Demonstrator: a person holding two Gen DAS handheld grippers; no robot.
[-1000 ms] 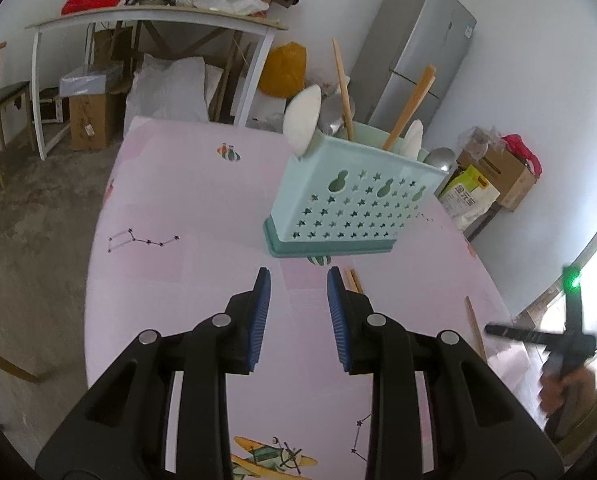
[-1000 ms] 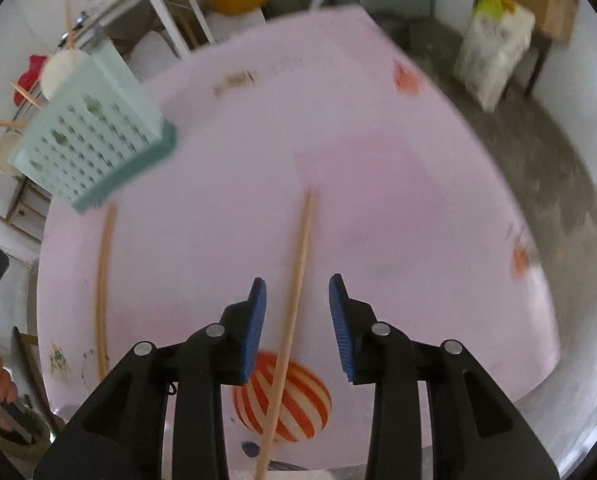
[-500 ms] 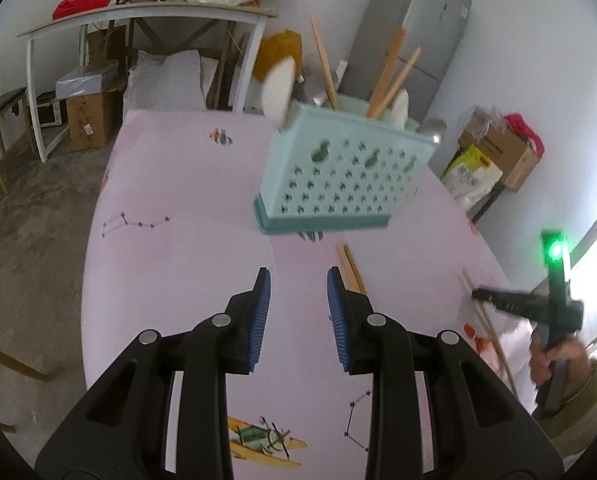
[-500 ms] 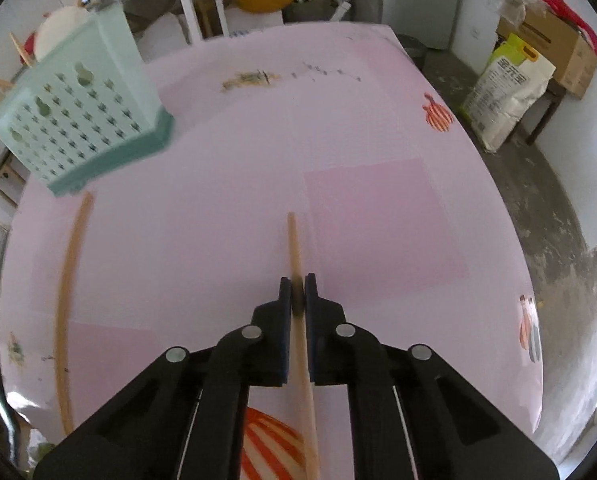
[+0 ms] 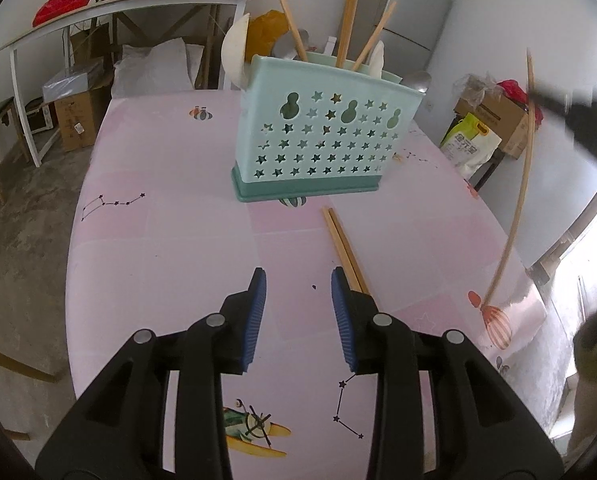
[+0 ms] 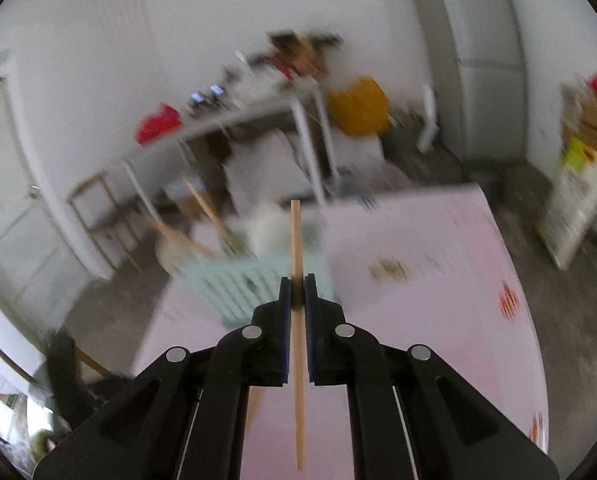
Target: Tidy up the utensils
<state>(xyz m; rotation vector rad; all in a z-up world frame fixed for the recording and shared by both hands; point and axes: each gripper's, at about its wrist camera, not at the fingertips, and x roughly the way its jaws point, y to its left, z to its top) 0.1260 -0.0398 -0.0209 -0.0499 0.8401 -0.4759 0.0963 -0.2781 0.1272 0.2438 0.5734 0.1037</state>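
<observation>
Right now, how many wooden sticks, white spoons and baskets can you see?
Wooden sticks: 6 (3 in the basket, 2 on the table, 1 in the right gripper)
White spoons: 2
Basket: 1
Total: 9

The left claw (image 5: 298,312) hangs above the desk (image 5: 170,248) with its blue-padded fingers (image 5: 256,320) spread wide and nothing between them, pointing forward and slightly down. The right claw (image 6: 297,300) is raised off the desk and clamped tight on a thin wooden chopstick (image 6: 297,320), which runs lengthwise between its pads and sticks out past the tips. From the left wrist view, the right claw shows only as a dark blur at the far right edge.
</observation>
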